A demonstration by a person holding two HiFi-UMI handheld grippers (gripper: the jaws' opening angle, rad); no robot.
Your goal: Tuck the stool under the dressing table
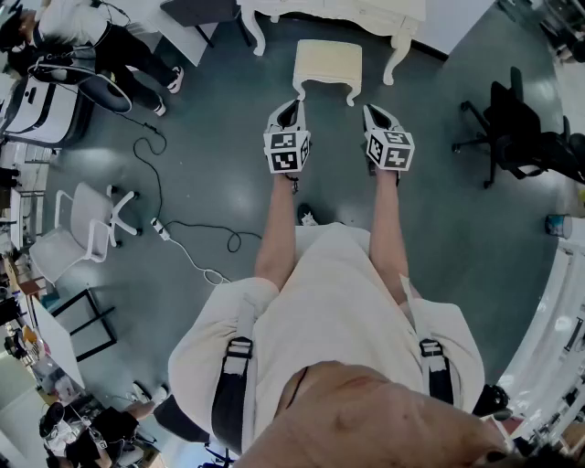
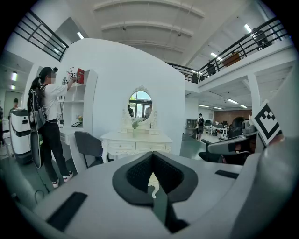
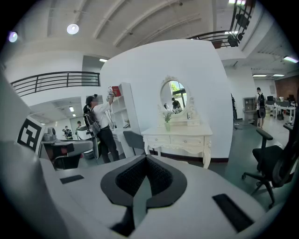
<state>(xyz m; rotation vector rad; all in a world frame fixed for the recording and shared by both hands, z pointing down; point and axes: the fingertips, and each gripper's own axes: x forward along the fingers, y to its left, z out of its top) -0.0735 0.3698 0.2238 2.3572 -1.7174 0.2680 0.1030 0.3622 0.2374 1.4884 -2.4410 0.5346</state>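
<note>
Left gripper (image 1: 289, 110) and right gripper (image 1: 378, 114) held out side by side above grey floor (image 1: 210, 183) – jaws of each pressed together, nothing between them. Cream stool (image 1: 327, 62) stands just ahead of both, touching neither – out in front of white dressing table (image 1: 329, 11), not tucked under

Cream-cushioned stool (image 1: 327, 64) on curved white legs, upright on the grey floor (image 1: 219, 183), just in front of the white dressing table (image 1: 366, 11) with its oval mirror (image 2: 140, 103); not yet tucked under.
</note>
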